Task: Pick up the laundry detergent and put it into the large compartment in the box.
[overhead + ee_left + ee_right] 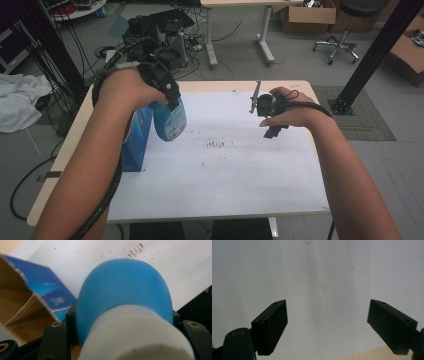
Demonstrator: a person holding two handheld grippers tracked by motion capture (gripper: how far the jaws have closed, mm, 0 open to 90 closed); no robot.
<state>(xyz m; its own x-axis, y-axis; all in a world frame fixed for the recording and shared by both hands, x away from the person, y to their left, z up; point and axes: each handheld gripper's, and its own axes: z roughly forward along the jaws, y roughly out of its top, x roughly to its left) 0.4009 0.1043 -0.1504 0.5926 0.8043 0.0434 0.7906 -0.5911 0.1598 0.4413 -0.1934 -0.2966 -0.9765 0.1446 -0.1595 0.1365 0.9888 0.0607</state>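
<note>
A blue spray bottle [169,120] hangs above the left part of the white sheet [225,185], and my left gripper [167,92] is shut on it near its top. In the left gripper view the bottle's blue body [123,290] and white neck [140,337] sit between the black jaws of the left gripper [125,327]. An open blue carton [137,142] stands right beside the bottle on its left, its torn top [30,302] showing brown inside. My right gripper [274,131] hovers over the sheet's far right. It is open [327,325] with nothing between the jaws.
Dark smudges [220,145] mark the sheet's middle, seen again as smudges [136,248]. The wooden table's edge [367,355] shows below the sheet. A black frame post [380,45] rises at the right. Cables and equipment [160,30] lie behind the table, and a white cloth [20,100] lies at the left.
</note>
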